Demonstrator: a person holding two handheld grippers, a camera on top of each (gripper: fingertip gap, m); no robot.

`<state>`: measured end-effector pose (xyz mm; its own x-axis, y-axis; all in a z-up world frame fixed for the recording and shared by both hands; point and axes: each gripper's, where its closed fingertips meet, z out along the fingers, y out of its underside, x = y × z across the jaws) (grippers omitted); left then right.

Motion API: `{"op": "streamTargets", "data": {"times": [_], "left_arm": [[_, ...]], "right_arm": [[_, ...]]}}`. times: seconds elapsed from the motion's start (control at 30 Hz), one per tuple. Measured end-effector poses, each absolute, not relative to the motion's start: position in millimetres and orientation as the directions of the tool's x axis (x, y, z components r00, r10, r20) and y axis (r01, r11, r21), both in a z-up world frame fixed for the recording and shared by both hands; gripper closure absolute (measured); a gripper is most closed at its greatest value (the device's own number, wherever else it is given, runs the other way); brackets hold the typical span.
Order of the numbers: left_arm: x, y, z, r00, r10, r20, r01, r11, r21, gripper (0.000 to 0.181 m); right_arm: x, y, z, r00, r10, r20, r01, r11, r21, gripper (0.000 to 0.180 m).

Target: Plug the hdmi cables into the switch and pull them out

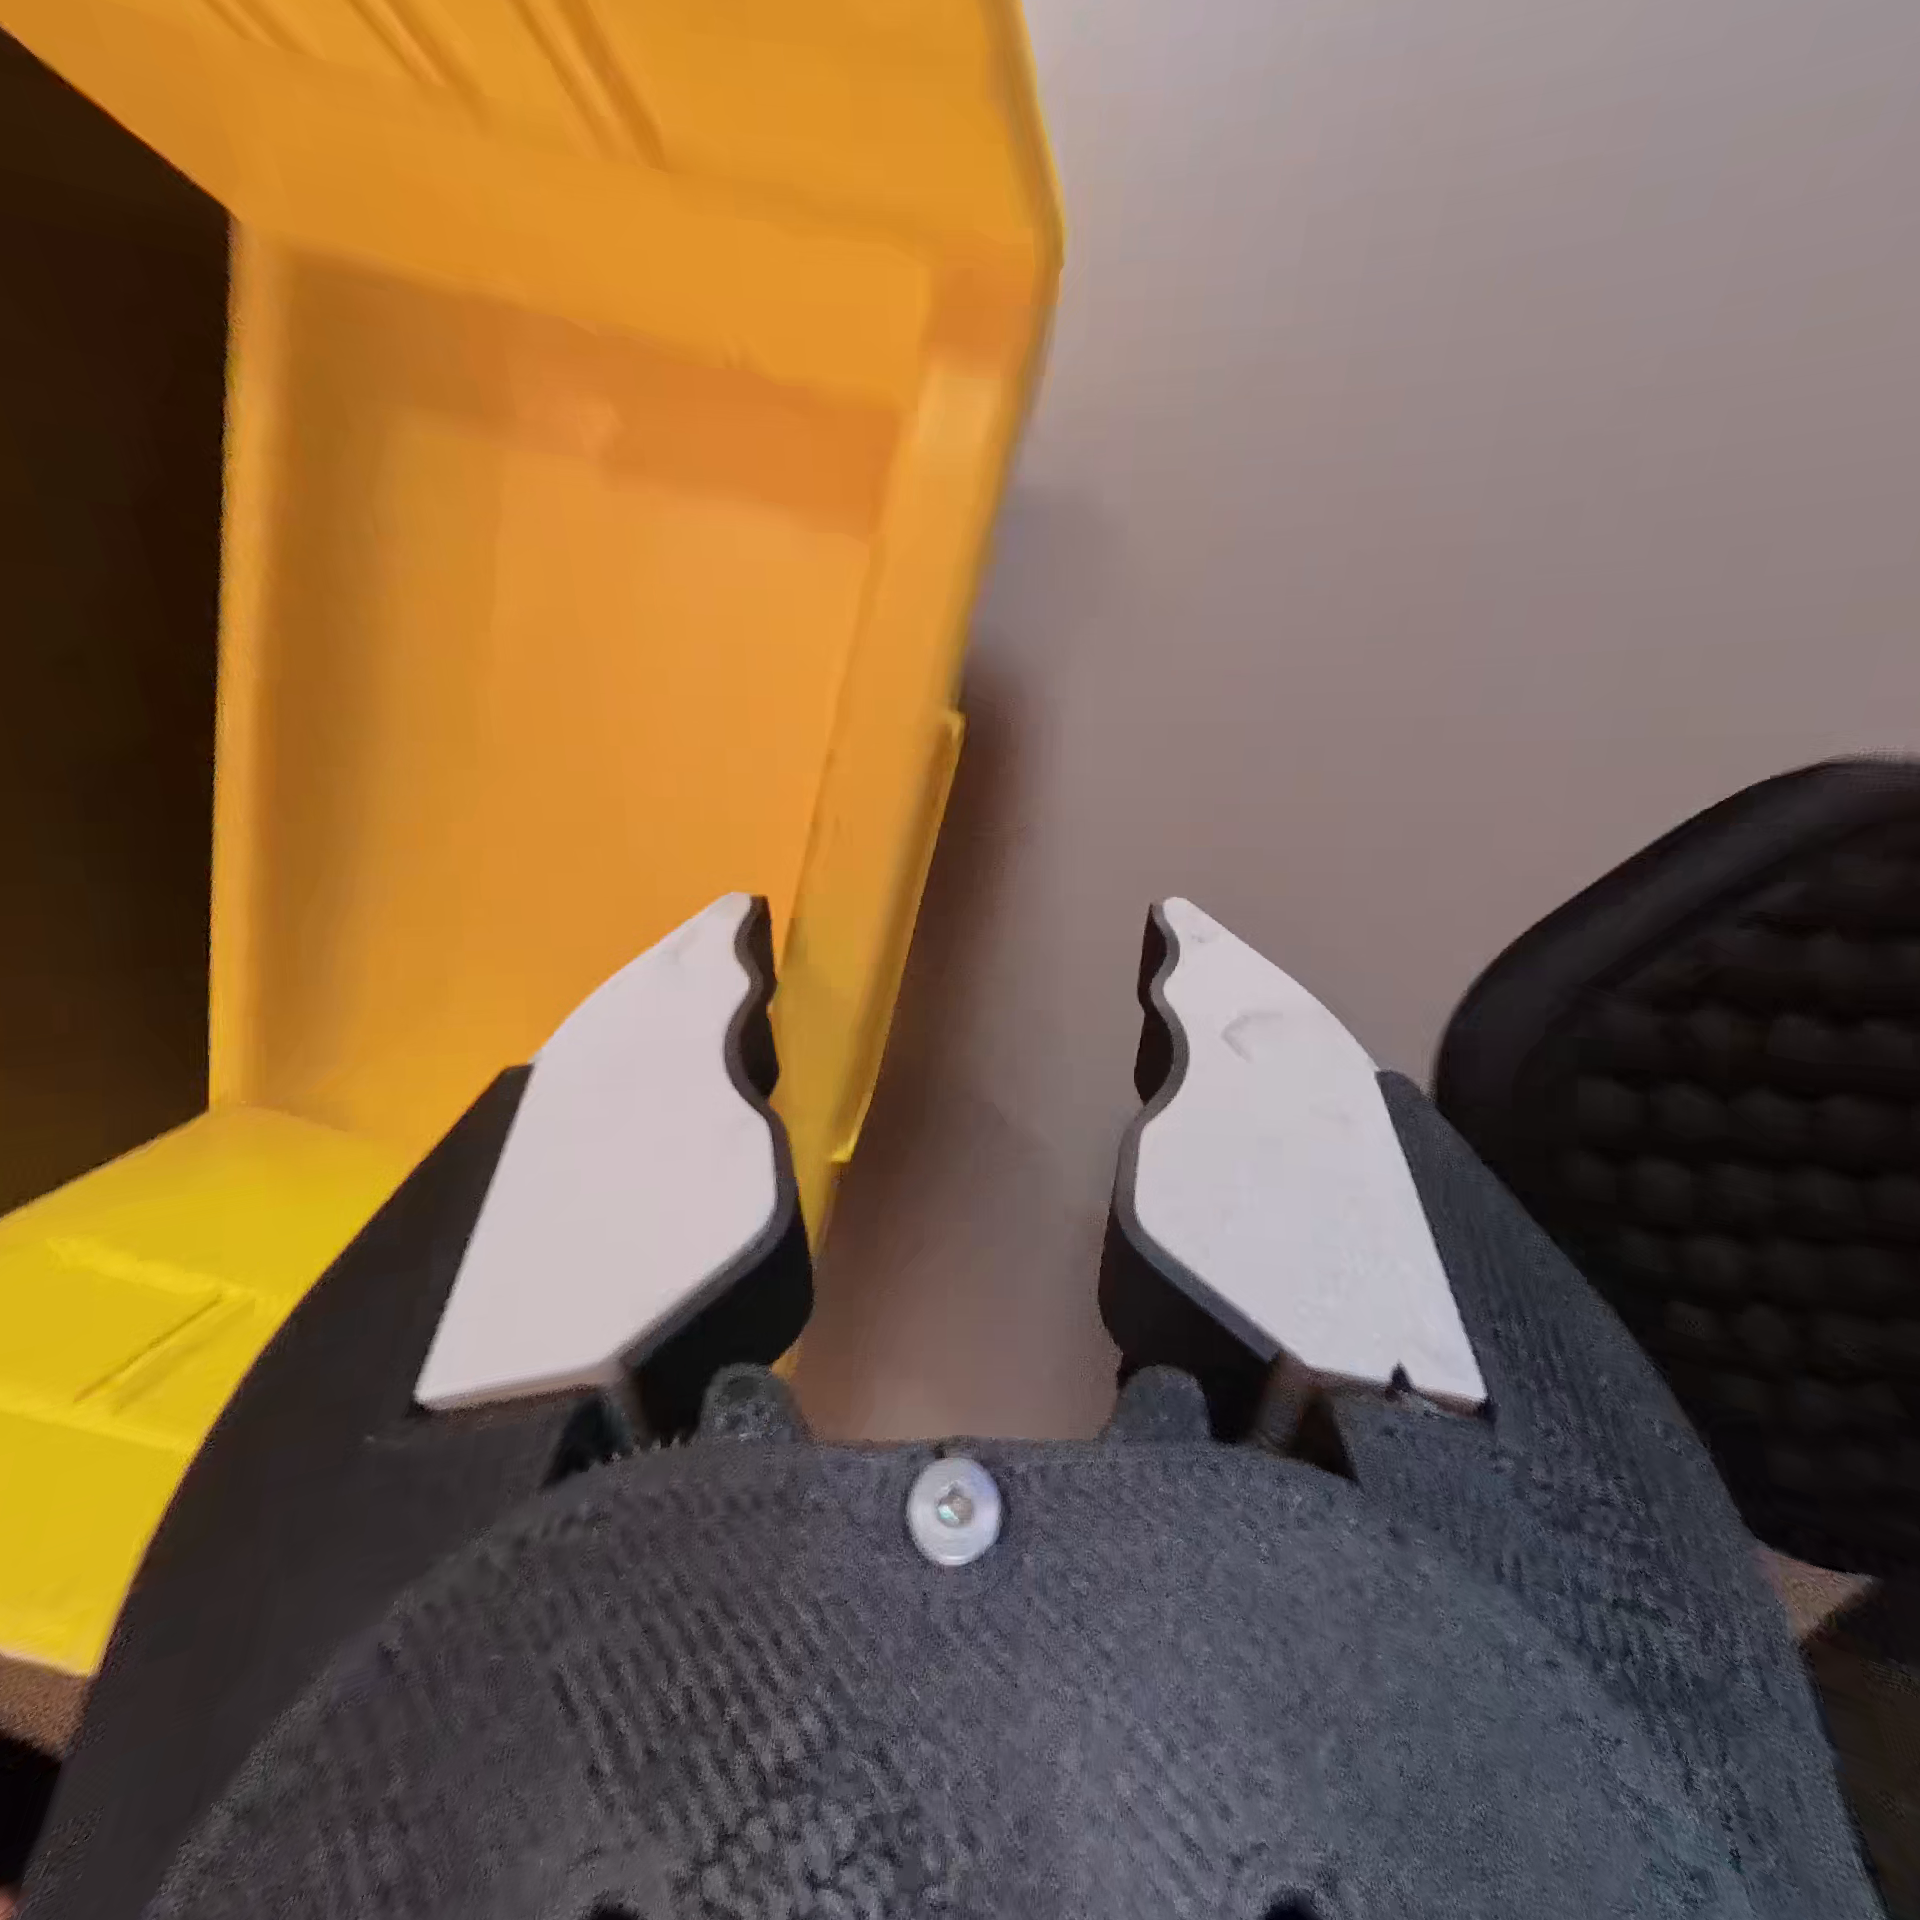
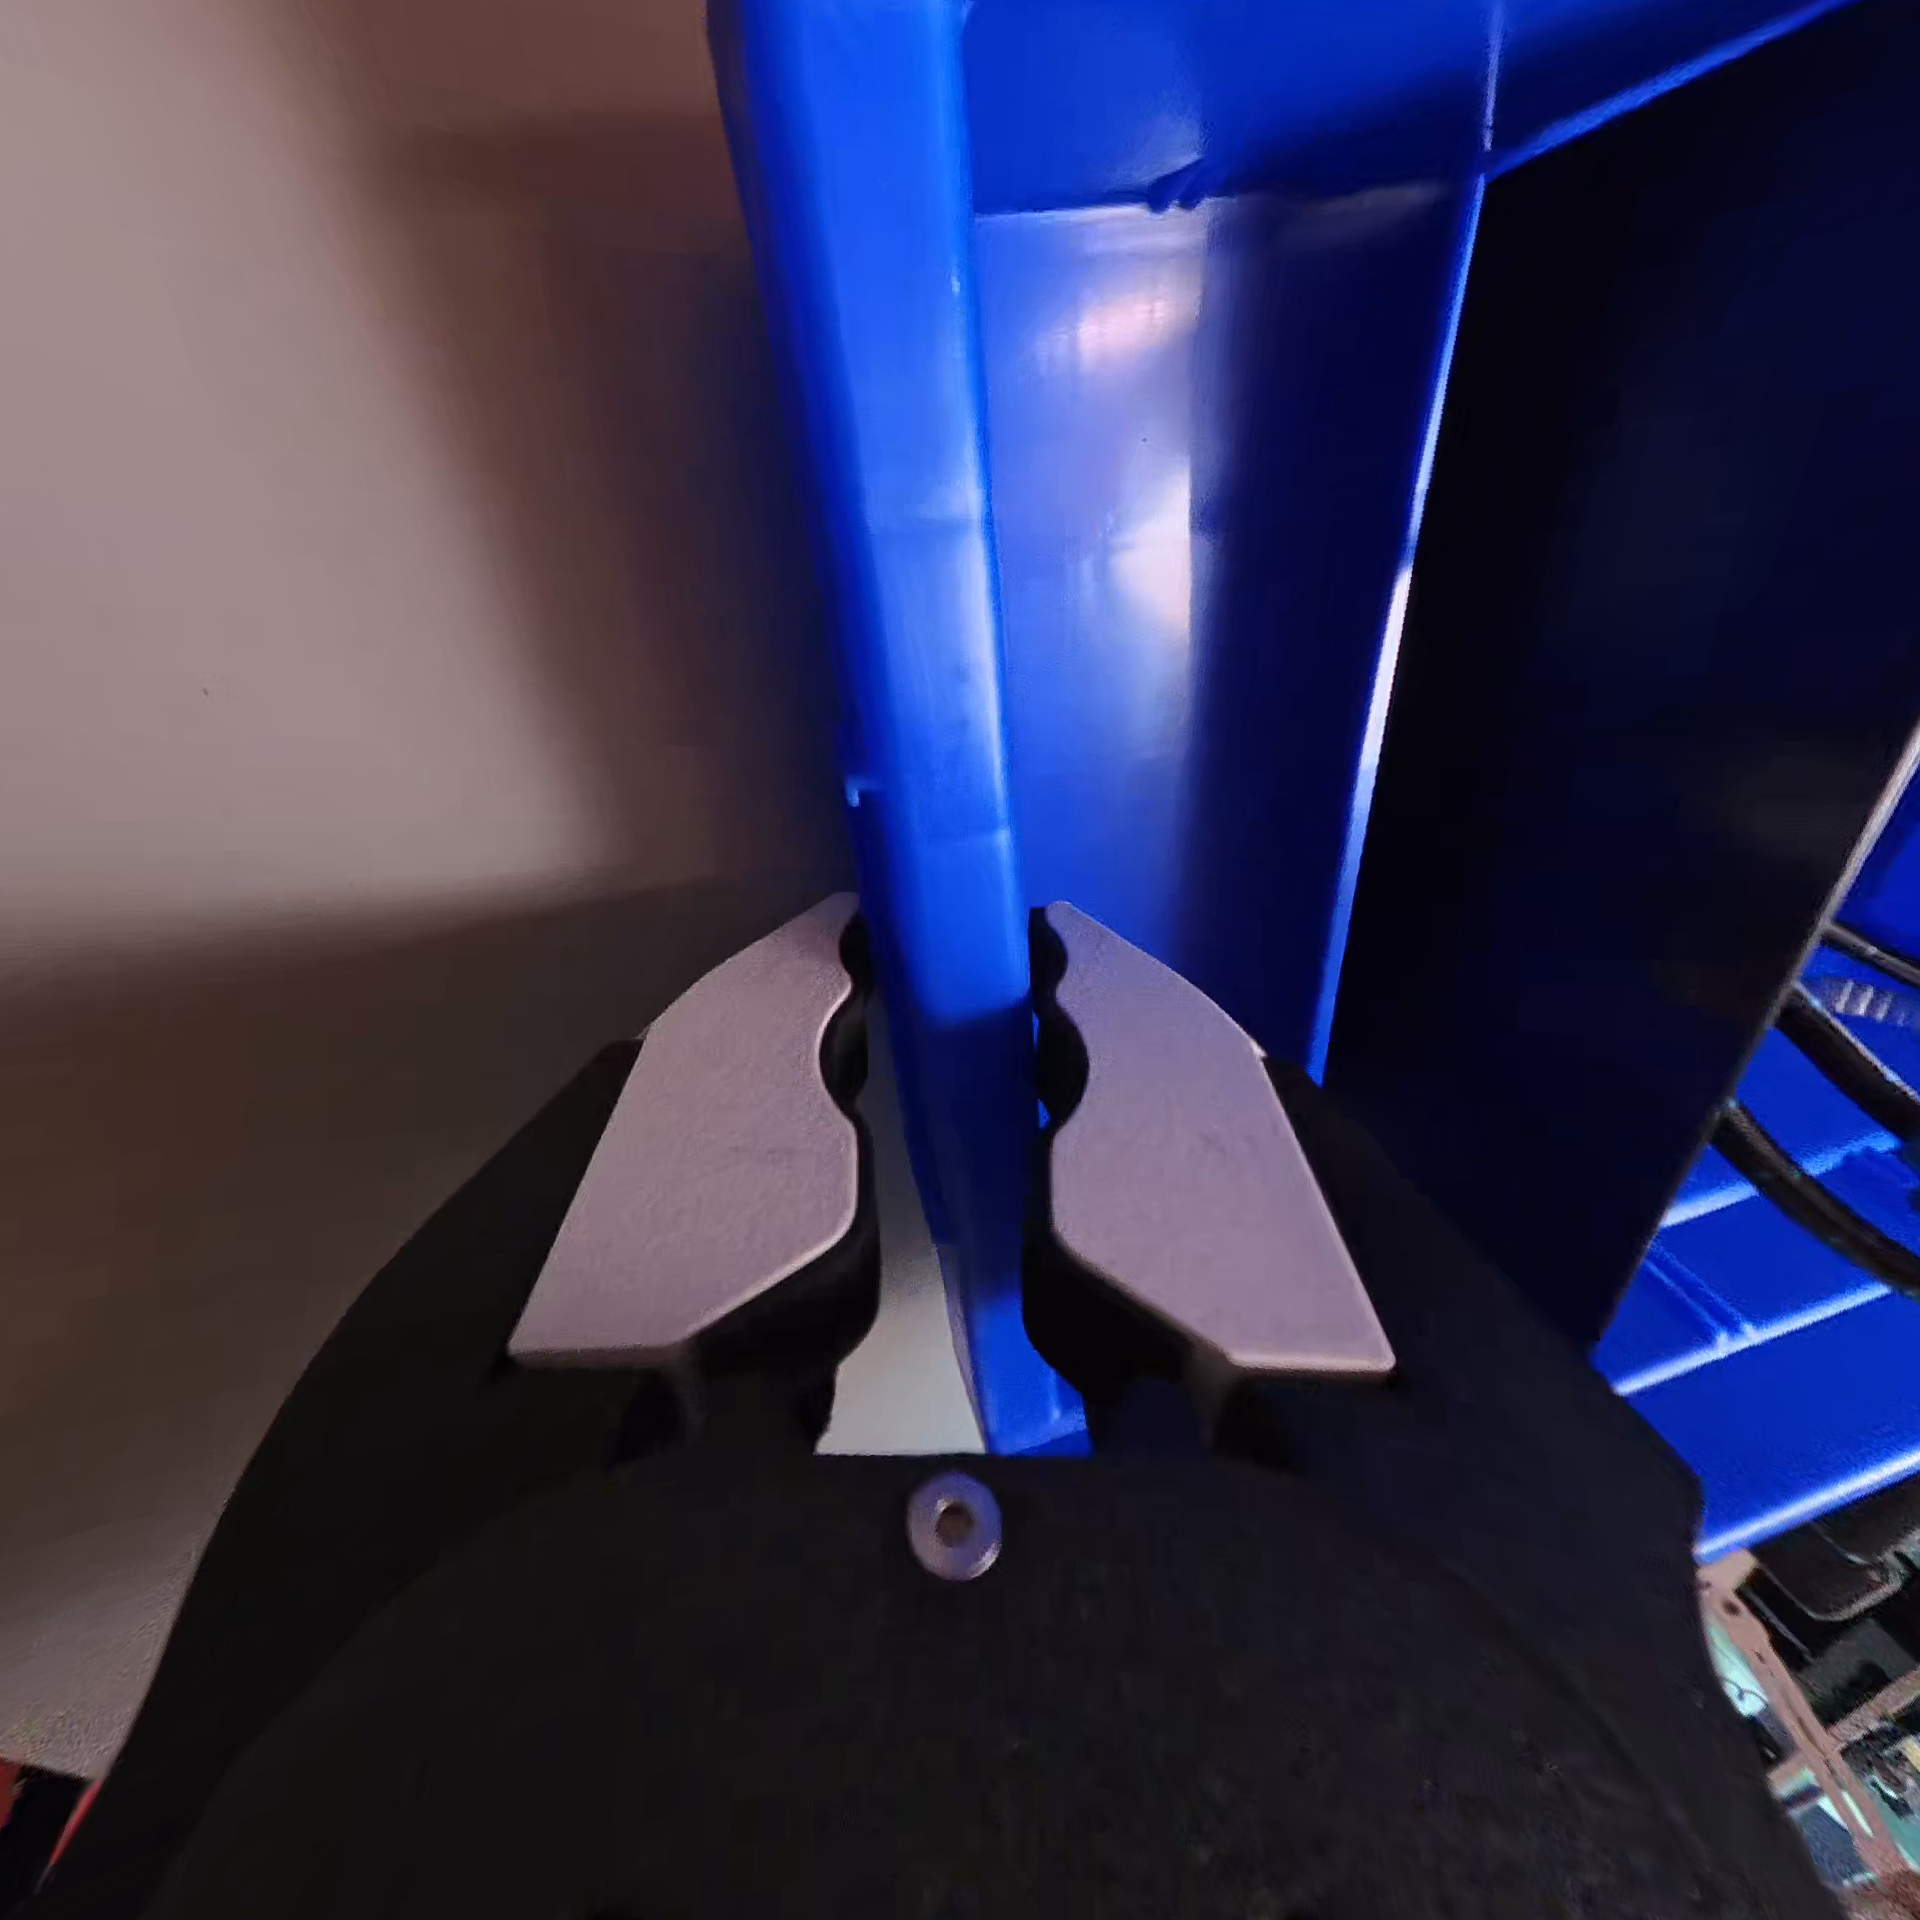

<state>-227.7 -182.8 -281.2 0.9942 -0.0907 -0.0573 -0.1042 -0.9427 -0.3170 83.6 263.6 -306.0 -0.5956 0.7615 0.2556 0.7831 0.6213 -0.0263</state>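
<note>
Left wrist view: left gripper (image 1: 958,914), black textured body with pale grey finger plates, jaws apart, nothing between them. Just ahead and to the left, bright yellow moulded plastic bin (image 1: 582,582), seen close, its right wall edge just beside the left finger plate (image 1: 623,1164); contact cannot be told. Dark opening at far left of the yellow bin. Pale grey-beige tabletop (image 1: 1455,468) beyond and to the right. At right edge, black rounded object with a dimpled honeycomb surface (image 1: 1704,1122), blurred, kind cannot be told.

Right wrist view: right gripper (image 2: 943,914), same black body and grey plates, jaws closed down on the upright wall of a glossy blue moulded plastic bin (image 2: 1091,520); wall edge runs between the two finger plates, both scalloped inner edges against it. Blue bin interior dark at right. Lower right, through the bin's opening, thin black cables (image 2: 1808,1174) lying looped over the blue floor, connector ends not visible. Same pale tabletop (image 2: 312,520) at left. Cluttered items at bottom right corner, too blurred to identify.

Switch not found in either view. Both views motion-blurred.
</note>
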Motion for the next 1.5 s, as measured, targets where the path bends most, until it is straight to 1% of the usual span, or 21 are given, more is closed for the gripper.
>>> {"op": "streamTargets", "data": {"times": [0.03, 0.17, 0.2, 0.23, 0.27, 0.47, 0.73, 0.8, 0.83, 0.87, 0.93, 1.03, 1.1, 1.13, 1.2, 1.27, 1.33, 1.4, 1.43, 1.47, 1.5], "left_arm": [[-234.7, -184.7, -286.7, 0.988, -0.103, -0.114, -0.133, -0.945, -0.298, 0.113], [-258.0, -177.7, -297.4, 0.958, -0.137, -0.254, -0.2, -0.949, -0.242, 0.136], [-255.8, -174.4, -301.8, 0.962, -0.153, -0.225, -0.206, -0.949, -0.238, 0.14], [-252.5, -167.9, -304.1, 0.965, -0.167, -0.203, -0.217, -0.943, -0.253, 0.151], [-253.5, -158.7, -303.8, 0.959, -0.174, -0.226, -0.234, -0.932, -0.276, 0.152], [-238.0, -106.8, -303.0, 0.923, -0.239, -0.301, -0.318, -0.916, -0.246, 0.153], [-175.6, -21.7, -301.7, 0.818, -0.46, -0.346, -0.552, -0.796, -0.248, 0.152], [-161.7, -6.2, -299.2, 0.782, -0.507, -0.363, -0.608, -0.749, -0.263, 0.152], [-155.0, -0.9, -297.6, 0.77, -0.522, -0.367, -0.627, -0.729, -0.276, 0.152], [-148.3, 2.4, -295.1, 0.768, -0.526, -0.365, -0.632, -0.716, -0.297, 0.152], [-136.0, 6.6, -283.8, 0.789, -0.495, -0.365, -0.611, -0.697, -0.376, 0.152], [-107.7, 11.3, -245.9, 0.855, -0.392, -0.34, -0.518, -0.615, -0.594, 0.147], [-72.6, 12.8, -223.3, 0.915, -0.355, -0.192, -0.368, -0.537, -0.759, 0.144], [-55.7, 13.9, -218.7, 0.933, -0.347, -0.1, -0.28, -0.522, -0.806, 0.142], [-28.0, 23.0, -219.1, 0.946, -0.322, 0.042, -0.133, -0.504, -0.853, 0.131], [-12.5, 42.1, -225.9, 0.961, -0.249, 0.118, -0.015, -0.475, -0.88, 0.119], [-1.0, 63.2, -234.1, 0.965, -0.179, 0.191, 0.093, -0.451, -0.888, 0.114], [0.1, 84.3, -241.9, 0.97, -0.085, 0.229, 0.172, -0.428, -0.887, 0.116], [-0.4, 92.7, -244.7, 0.971, -0.04, 0.236, 0.199, -0.414, -0.888, 0.121], [-3.3, 98.6, -247.1, 0.974, 0.016, 0.227, 0.213, -0.406, -0.889, 0.128], [-10.6, 101.6, -248.6, 0.98, 0.084, 0.182, 0.2, -0.395, -0.897, 0.142]], "right_arm": [[79.3, 259.5, -305.6, -0.599, 0.758, 0.259, 0.778, 0.627, -0.035, 0.152], [62.3, 240.1, -305.5, -0.606, 0.737, 0.299, 0.761, 0.647, -0.055, 0.153], [59.5, 234.7, -305.4, -0.602, 0.738, 0.307, 0.761, 0.646, -0.059, 0.153], [57.6, 229.4, -305.2, -0.6, 0.736, 0.313, 0.76, 0.647, -0.064, 0.153], [56.2, 224.0, -305.0, -0.601, 0.731, 0.323, 0.755, 0.651, -0.07, 0.153], [53.1, 193.8, -302.3, -0.63, 0.644, 0.433, 0.685, 0.724, -0.08, 0.151], [62.9, 131.9, -299.0, -0.658, 0.556, 0.508, 0.595, 0.797, -0.101, 0.149], [65.3, 118.8, -294.9, -0.639, 0.54, 0.548, 0.575, 0.809, -0.126, 0.148], [67.6, 111.3, -290.5, -0.617, 0.552, 0.561, 0.573, 0.804, -0.16, 0.147], [70.2, 100.6, -282.3, -0.584, 0.59, 0.557, 0.572, 0.786, -0.234, 0.146], [77.3, 80.2, -252.6, -0.474, 0.715, 0.513, 0.557, 0.695, -0.455, 0.149], [98.7, 94.8, -199.5, -0.18, 0.877, 0.445, 0.499, 0.472, -0.727, 0.149], [122.1, 129.2, -178.8, 0.082, 0.944, 0.321, 0.436, 0.256, -0.863, 0.149], [134.7, 147.7, -176.8, 0.196, 0.95, 0.245, 0.397, 0.152, -0.905, 0.146], [152.8, 174.0, -188.7, 0.342, 0.934, 0.107, 0.333, -0.014, -0.943, 0.141], [152.3, 178.8, -211.9, 0.378, 0.926, -0.007, 0.317, -0.137, -0.938, 0.133], [139.3, 176.5, -233.1, 0.38, 0.923, -0.066, 0.337, -0.205, -0.919, 0.13], [129.8, 186.9, -248.7, 0.424, 0.904, -0.057, 0.368, -0.23, -0.901, 0.132], [126.4, 191.8, -251.1, 0.434, 0.899, -0.063, 0.373, -0.242, -0.896, 0.139], [123.4, 194.5, -248.5, 0.43, 0.899, -0.079, 0.359, -0.251, -0.899, 0.146], [123.3, 199.9, -245.3, 0.451, 0.889, -0.079, 0.344, -0.254, -0.904, 0.154]]}}
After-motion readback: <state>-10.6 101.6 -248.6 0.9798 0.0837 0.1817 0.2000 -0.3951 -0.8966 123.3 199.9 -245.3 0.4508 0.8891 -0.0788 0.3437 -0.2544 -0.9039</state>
